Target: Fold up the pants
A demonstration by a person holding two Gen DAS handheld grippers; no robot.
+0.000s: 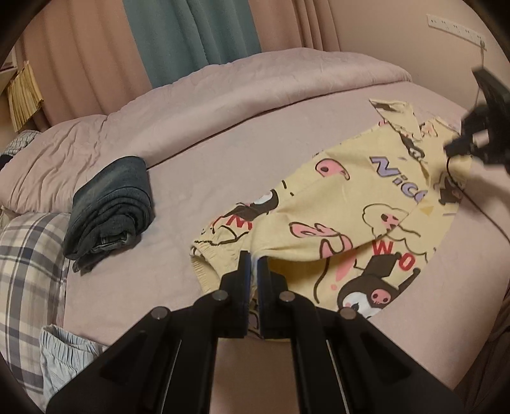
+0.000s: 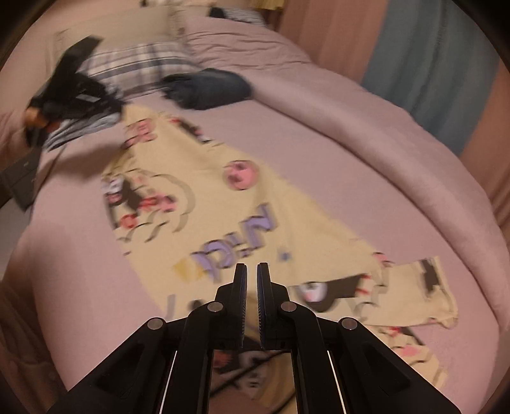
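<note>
The left claw (image 1: 254,258) pinches the yellow pants (image 1: 344,203) at the waistband edge. The right claw (image 2: 251,270), nearly closed, hovers over the leg, apparently gripping nothing. Bare bed (image 1: 207,153) sheet separates pants from folded jeans (image 1: 111,203).

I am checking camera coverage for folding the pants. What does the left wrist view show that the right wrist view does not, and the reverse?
Only the left wrist view shows the wall socket strip, the light blue checked cloth at the near bed edge, and the left gripper pinching the waistband of the yellow cartoon pants.

Only the right wrist view shows the dark flat thing beyond the bed edge, and the right gripper with a narrow gap, above the leg ends; the picture is blurred.

Both show the pants, the folded dark jeans, the plaid pillow, the pink bed and the curtains.
</note>
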